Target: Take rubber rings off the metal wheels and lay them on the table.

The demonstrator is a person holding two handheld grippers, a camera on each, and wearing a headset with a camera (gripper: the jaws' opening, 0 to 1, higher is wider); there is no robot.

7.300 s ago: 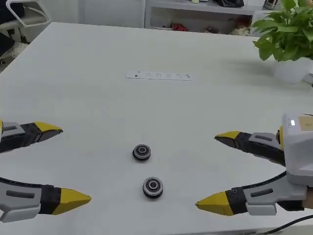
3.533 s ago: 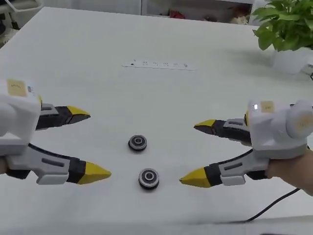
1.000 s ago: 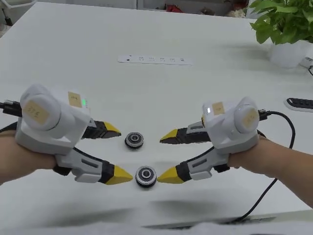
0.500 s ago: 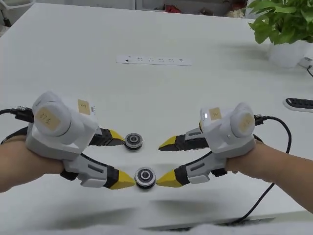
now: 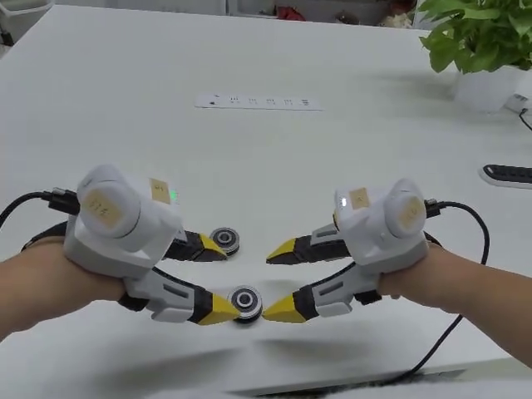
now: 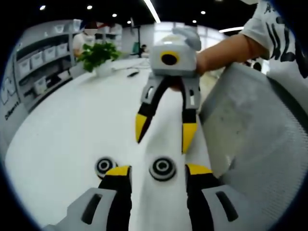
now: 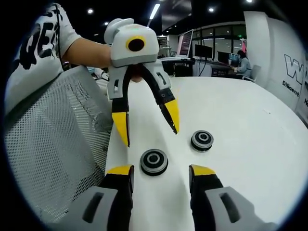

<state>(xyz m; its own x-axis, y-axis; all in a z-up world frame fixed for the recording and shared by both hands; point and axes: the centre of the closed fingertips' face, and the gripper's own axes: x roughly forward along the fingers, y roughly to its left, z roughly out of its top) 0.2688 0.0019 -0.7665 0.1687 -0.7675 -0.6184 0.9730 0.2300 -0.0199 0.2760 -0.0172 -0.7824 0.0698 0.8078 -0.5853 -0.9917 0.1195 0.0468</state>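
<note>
Two small metal wheels with black rubber rings lie flat on the white table (image 5: 332, 141). The near wheel (image 5: 245, 301) (image 6: 162, 167) (image 7: 154, 161) sits between the lower yellow tips of both grippers. The far wheel (image 5: 225, 239) (image 6: 105, 166) (image 7: 202, 140) lies just off the left gripper's upper tip. My left gripper (image 5: 221, 277) (image 6: 158, 170) (image 7: 147, 122) is open, coming in from the left. Facing it from the right, my right gripper (image 5: 273, 281) (image 7: 160, 170) (image 6: 164, 132) is open too. Neither holds anything.
A white power strip (image 5: 258, 102) lies mid-table. A potted plant (image 5: 482, 41) stands at the back right, with a second power strip (image 5: 507, 174) at the right edge. A black cable (image 5: 453, 332) trails off the near edge. A grey mesh chair (image 7: 53, 144) is behind.
Both grippers have come in from the sides and closed on the near wheel, tips now almost touching it. Their jaws stay open. The wheels have not moved.
</note>
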